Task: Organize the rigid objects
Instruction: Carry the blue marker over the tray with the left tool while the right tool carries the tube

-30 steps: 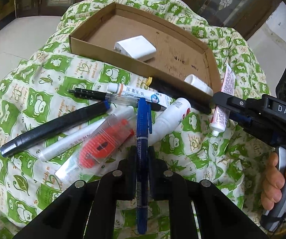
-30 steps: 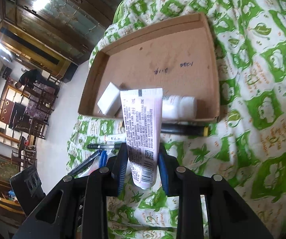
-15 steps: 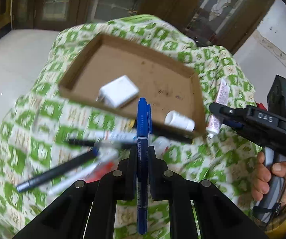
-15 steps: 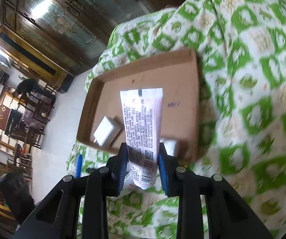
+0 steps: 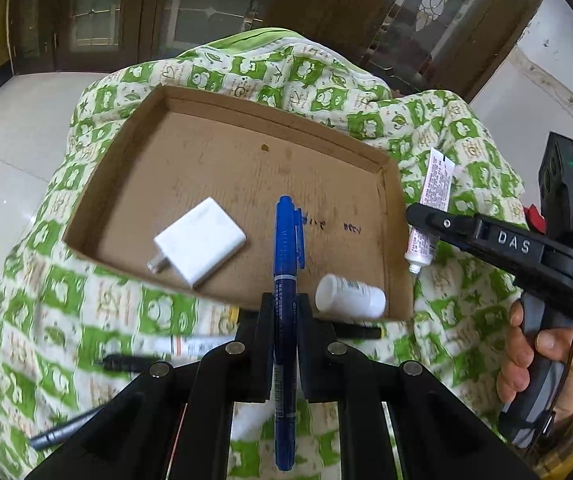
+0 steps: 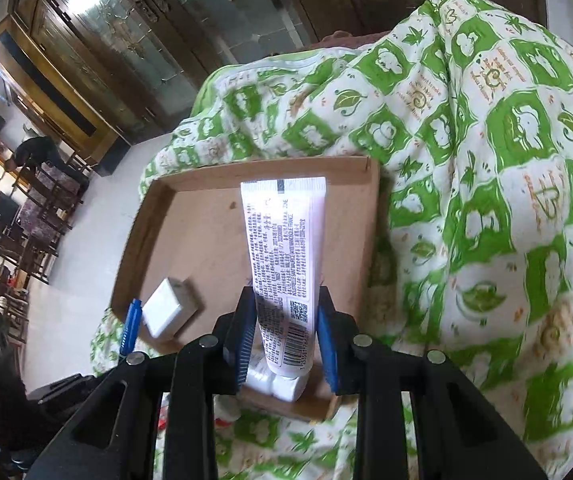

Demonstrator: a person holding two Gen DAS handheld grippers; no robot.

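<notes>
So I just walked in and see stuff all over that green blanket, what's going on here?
Someone is sorting small items into a cardboard tray using two tools. The left hand-held gripper is shut on a blue pen, its tip over the tray. The right hand-held gripper is shut on a white tube, also held above the tray. A white charger and a small white bottle already lie inside. More pens wait on the blanket.

Matt cardboard tray (image 5: 392, 200), printed cloth (image 5: 166, 312)
</notes>
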